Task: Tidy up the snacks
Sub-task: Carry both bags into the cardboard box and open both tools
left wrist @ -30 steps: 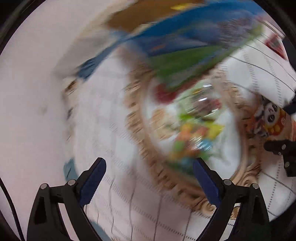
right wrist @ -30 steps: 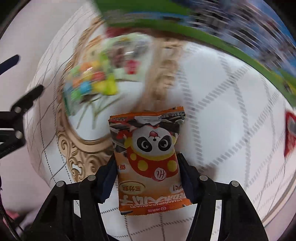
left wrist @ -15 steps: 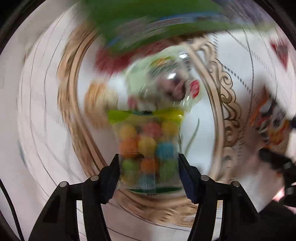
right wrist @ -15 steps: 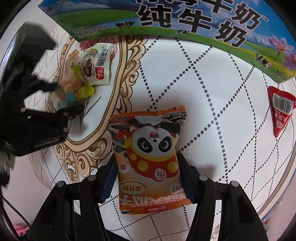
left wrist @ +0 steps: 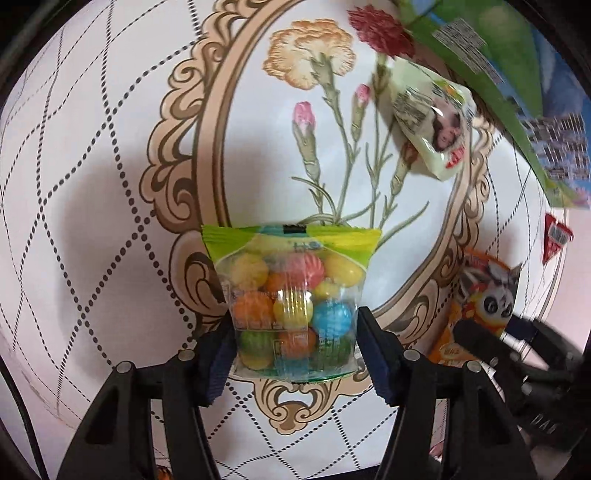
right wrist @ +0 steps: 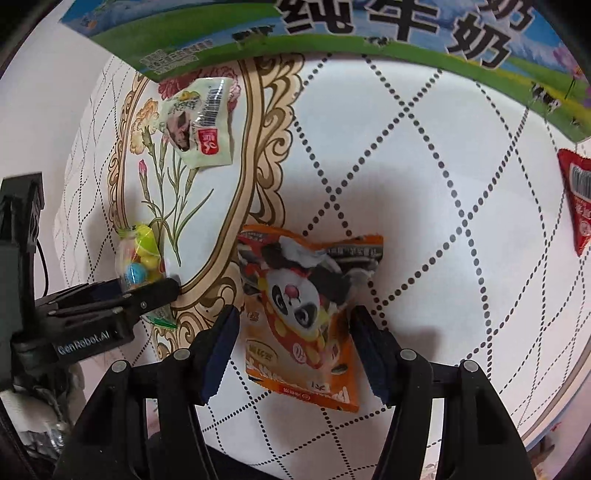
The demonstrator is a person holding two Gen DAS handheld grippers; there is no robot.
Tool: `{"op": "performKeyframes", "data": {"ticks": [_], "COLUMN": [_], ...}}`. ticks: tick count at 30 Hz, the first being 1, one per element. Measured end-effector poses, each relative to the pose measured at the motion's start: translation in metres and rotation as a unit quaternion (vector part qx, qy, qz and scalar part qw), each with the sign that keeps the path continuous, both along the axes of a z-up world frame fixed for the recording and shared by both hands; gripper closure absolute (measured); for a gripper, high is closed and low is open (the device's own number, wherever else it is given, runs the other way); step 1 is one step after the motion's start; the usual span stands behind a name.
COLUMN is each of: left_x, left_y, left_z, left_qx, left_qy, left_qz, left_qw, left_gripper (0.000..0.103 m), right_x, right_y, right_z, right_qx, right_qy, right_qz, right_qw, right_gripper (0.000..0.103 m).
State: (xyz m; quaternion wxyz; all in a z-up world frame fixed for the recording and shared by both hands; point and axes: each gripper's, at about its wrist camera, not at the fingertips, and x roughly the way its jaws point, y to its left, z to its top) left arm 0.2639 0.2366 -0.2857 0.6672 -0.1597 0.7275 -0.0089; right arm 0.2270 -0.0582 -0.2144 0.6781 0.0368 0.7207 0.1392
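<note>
A clear bag of coloured candy balls (left wrist: pixel 291 302) with a green top hangs between the pads of my left gripper (left wrist: pixel 295 354), just above the gold oval frame printed on the tablecloth (left wrist: pixel 218 122). The pads press on its sides while the jaws are opening. From the right wrist view the candy bag (right wrist: pixel 140 266) and left gripper (right wrist: pixel 147 290) sit at the left. An orange panda snack bag (right wrist: pixel 306 306) lies tilted between the fingers of my right gripper (right wrist: pixel 295 325). Those jaws are opening, and a thin gap shows beside the left pad.
A pale green snack packet (left wrist: pixel 432 122) lies inside the oval near its far end. A large milk carton box (right wrist: pixel 369 29) runs along the far side. A red triangular packet (right wrist: pixel 580 199) rests at the right, near the round table's edge.
My left gripper swung over the oval, closed on the candy bag and carries it toward the oval's near end. The panda bag has tilted between the right fingers.
</note>
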Motion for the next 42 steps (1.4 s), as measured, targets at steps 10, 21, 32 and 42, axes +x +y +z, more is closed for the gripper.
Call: {"op": "performKeyframes", "data": {"ticks": [10,21,32,42], "left_x": [-0.01,-0.03,0.095,0.246], "left_y": [0.003,-0.033,-0.112,-0.155], "left_z": [0.012,0.081,0.198,0.167], "left_qx": [0.064,0.03,-0.029,0.012], "left_qy": [-0.049,-0.105,-0.188,-0.112], "left_qz": [-0.007,-0.025,-0.053,-0.077], "left_qw": [0.9967,0.9937,0.9802,0.9907], "left_gripper": [0.055,0.055,0.055,0.055], "right_x": [-0.031,-0.044,0.044,0.192], "right_y": [0.037,0.002,-0.084,-0.079], "right_z": [-0.014,0.061,0.197,0.171], "right_qx": [-0.066,0.04,0.102,0.06], "right_qy": [-0.091,-0.109,-0.209,-0.185], "right_qz": [0.009,-0.021,-0.041,-0.036], "right_qw": [0.994,0.993,0.972,0.98], "right_gripper": [0.044,0.052,0.052,0.052]}}
